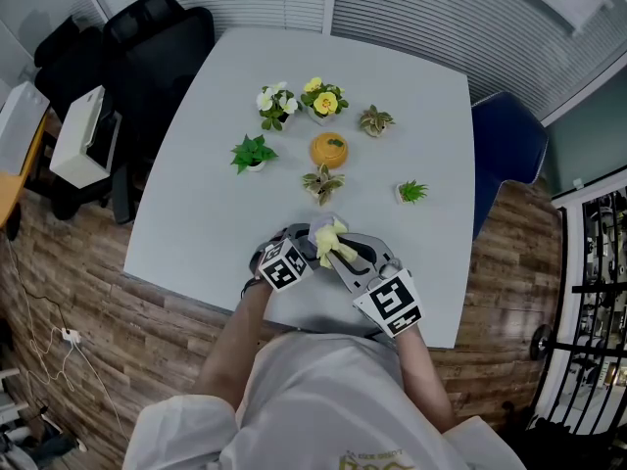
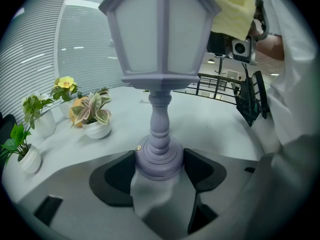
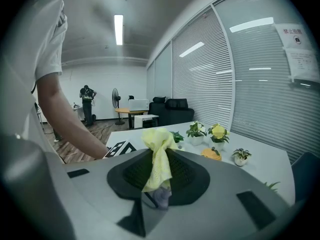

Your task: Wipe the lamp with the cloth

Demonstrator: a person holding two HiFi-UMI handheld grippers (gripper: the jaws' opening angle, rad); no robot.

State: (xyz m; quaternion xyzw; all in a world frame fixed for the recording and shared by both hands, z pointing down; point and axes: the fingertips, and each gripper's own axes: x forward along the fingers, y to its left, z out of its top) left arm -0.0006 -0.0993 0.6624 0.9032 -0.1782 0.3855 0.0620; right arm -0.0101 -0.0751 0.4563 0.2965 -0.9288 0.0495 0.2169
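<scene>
A lavender lantern-style lamp (image 2: 160, 79) stands upright in the left gripper view. My left gripper (image 2: 160, 170) is shut on its round base, one jaw on each side. A yellow cloth (image 2: 232, 8) lies against the lamp's top right corner, and my right gripper (image 2: 239, 45) holds it from above. In the right gripper view the right gripper (image 3: 158, 183) is shut on the bunched cloth (image 3: 159, 156), and a bit of lavender shows just below it. In the head view both grippers, left (image 1: 286, 260) and right (image 1: 384, 294), meet over the table's near edge with the cloth (image 1: 330, 241) between them; the lamp is mostly hidden.
Several small potted plants (image 1: 277, 104) and an orange pumpkin-like ornament (image 1: 329, 150) stand mid-table on the white table (image 1: 206, 194). The nearest plant (image 1: 322, 183) is just beyond the grippers. A blue chair (image 1: 507, 145) is at the right and black chairs (image 1: 157, 47) at the far left.
</scene>
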